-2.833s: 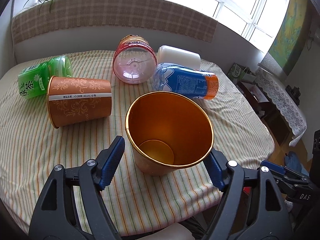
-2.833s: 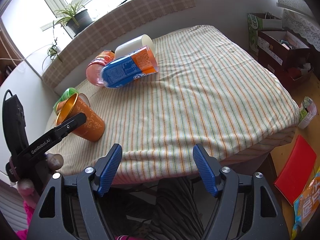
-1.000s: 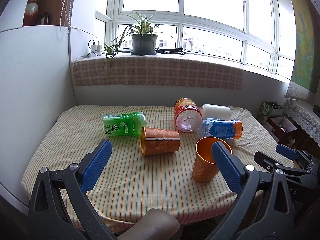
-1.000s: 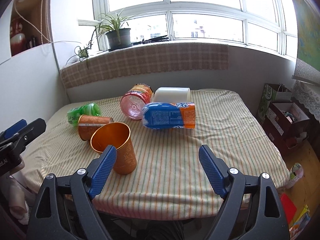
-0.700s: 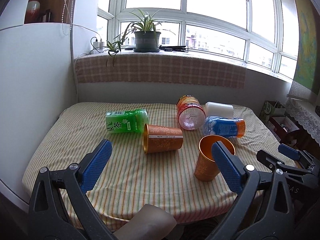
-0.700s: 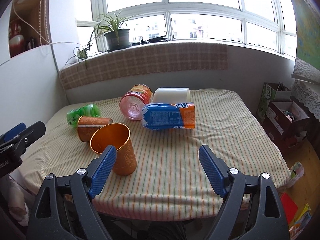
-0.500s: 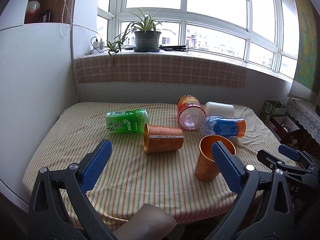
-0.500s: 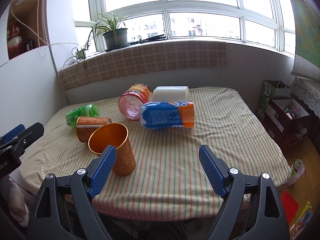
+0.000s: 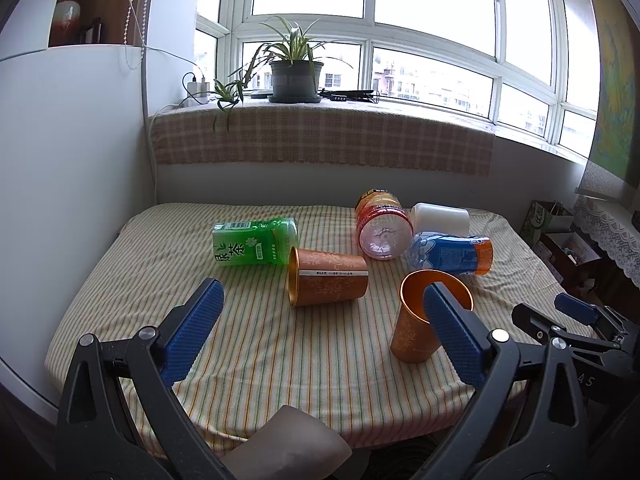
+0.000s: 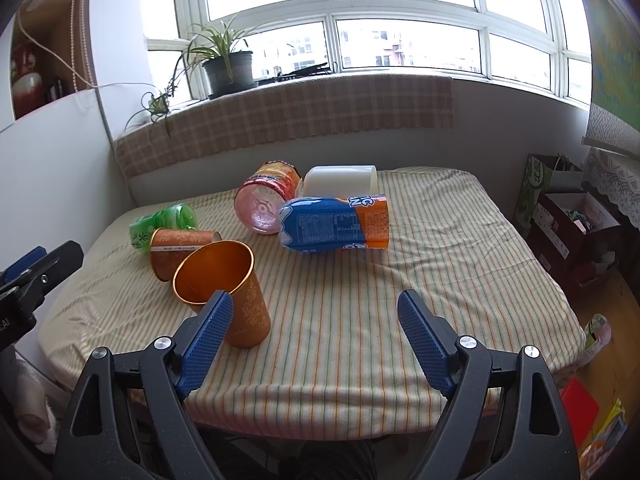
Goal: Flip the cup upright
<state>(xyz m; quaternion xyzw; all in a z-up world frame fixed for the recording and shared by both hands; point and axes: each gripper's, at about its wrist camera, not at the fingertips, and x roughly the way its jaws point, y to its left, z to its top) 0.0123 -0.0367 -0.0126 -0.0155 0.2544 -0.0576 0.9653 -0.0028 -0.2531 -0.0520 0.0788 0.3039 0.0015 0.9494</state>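
Observation:
An orange metal cup [image 9: 414,330] stands upright near the table's front edge, partly behind my left gripper's right finger; it also shows in the right wrist view [image 10: 228,286]. A second orange cup [image 9: 328,282] lies on its side behind it, also in the right wrist view [image 10: 180,246]. My left gripper [image 9: 320,332] is open and empty, held back above the table's front. My right gripper [image 10: 314,340] is open and empty, to the right of the upright cup.
On the striped tablecloth [image 9: 248,340] lie a green bottle [image 9: 254,246], a pink bottle [image 9: 382,232], a white cup [image 9: 440,218] and a blue-orange bottle [image 9: 452,254]. A wall borders the left. Boxes and bags [image 10: 568,220] stand on the floor at right.
Both grippers pulled back and up from the table since 2.8 s ago, leaving the upright cup standing. In the last second the views hardly shift.

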